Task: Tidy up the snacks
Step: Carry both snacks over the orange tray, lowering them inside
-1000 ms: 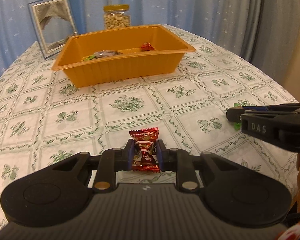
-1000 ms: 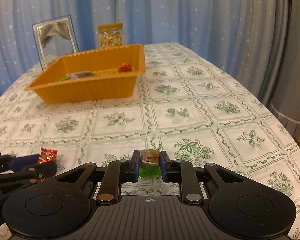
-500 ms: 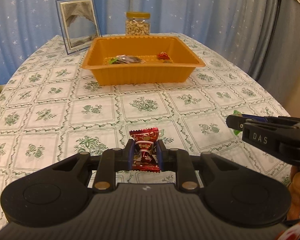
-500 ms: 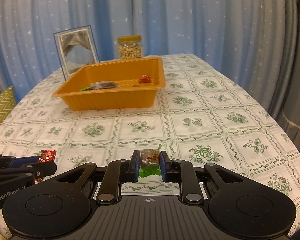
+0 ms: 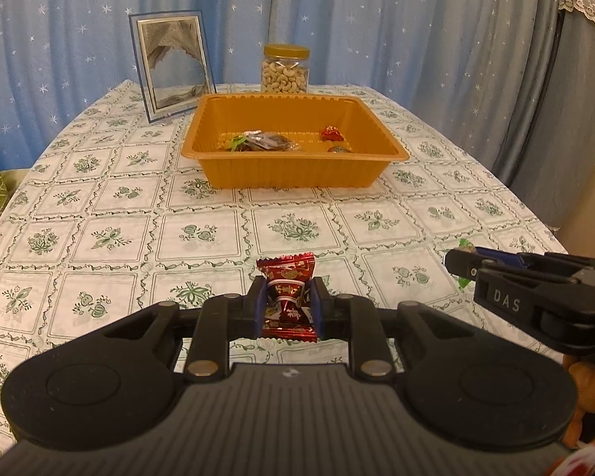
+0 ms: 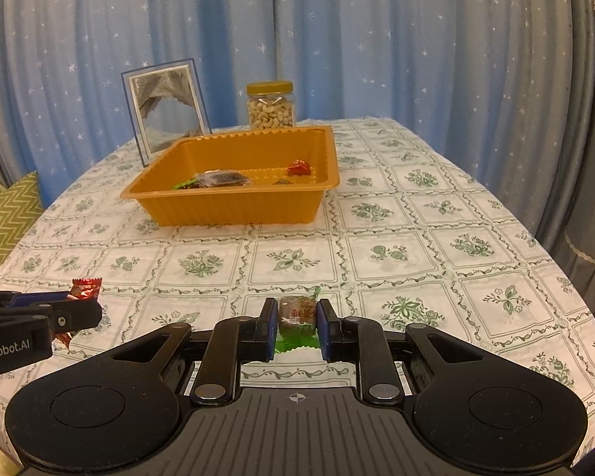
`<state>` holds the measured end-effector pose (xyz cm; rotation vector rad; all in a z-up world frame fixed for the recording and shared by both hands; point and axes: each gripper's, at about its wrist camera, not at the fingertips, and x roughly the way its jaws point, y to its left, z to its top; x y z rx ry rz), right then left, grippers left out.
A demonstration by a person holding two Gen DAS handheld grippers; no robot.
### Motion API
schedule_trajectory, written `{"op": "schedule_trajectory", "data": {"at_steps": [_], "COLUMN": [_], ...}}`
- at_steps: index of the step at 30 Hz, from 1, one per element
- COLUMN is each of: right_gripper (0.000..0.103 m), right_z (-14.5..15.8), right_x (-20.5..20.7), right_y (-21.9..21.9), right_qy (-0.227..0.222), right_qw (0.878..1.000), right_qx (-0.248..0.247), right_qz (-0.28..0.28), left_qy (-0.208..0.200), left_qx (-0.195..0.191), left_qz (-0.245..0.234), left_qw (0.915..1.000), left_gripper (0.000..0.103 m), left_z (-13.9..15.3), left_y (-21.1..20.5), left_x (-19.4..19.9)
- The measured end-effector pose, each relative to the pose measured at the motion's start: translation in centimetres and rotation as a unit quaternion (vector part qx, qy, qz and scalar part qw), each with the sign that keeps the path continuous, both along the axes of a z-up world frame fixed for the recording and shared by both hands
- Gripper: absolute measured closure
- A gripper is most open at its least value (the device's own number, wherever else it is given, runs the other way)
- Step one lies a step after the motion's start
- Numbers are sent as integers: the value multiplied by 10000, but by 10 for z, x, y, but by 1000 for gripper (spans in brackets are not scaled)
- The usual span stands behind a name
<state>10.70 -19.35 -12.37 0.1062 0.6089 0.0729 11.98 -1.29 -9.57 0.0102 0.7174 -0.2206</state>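
My left gripper (image 5: 286, 301) is shut on a red wrapped candy (image 5: 287, 297) and holds it above the tablecloth near the table's front. My right gripper (image 6: 296, 319) is shut on a green-wrapped candy (image 6: 296, 319), level with the left one and to its right. The right gripper shows in the left wrist view (image 5: 462, 263); the left gripper with its red candy (image 6: 85, 288) shows in the right wrist view. An orange tray (image 5: 293, 176) stands further back on the table, also in the right wrist view (image 6: 234, 206), with several wrapped snacks (image 5: 265, 142) inside.
A jar of cashews (image 5: 285, 68) and a framed picture (image 5: 172, 65) stand behind the tray. The table (image 5: 111, 238) has a floral cloth. Blue curtains hang behind. A green zigzag cushion (image 6: 4, 218) lies off the left edge.
Both grippers have risen and drawn back from the tray, each holding its candy. The tray now looks farther away and lower in both views.
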Motion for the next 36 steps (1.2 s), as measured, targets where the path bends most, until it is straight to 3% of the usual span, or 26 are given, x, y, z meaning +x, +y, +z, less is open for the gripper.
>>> {"op": "schedule_trajectory", "data": {"at_steps": [17, 36], "right_gripper": [82, 82], "right_z": [12, 52], "right_x": [14, 102], "right_y": [-3, -4], "right_qy": [-6, 36], "right_qw": [9998, 9985], "right_qx": [161, 35], "right_qz": [87, 538], "left_qy": [-71, -512], "left_qx": [-75, -82], "left_qz": [27, -243], "left_qw": [9999, 9984], "left_gripper": [83, 83], "left_z": [8, 52], "left_y": [5, 2], "left_x": [13, 101]}}
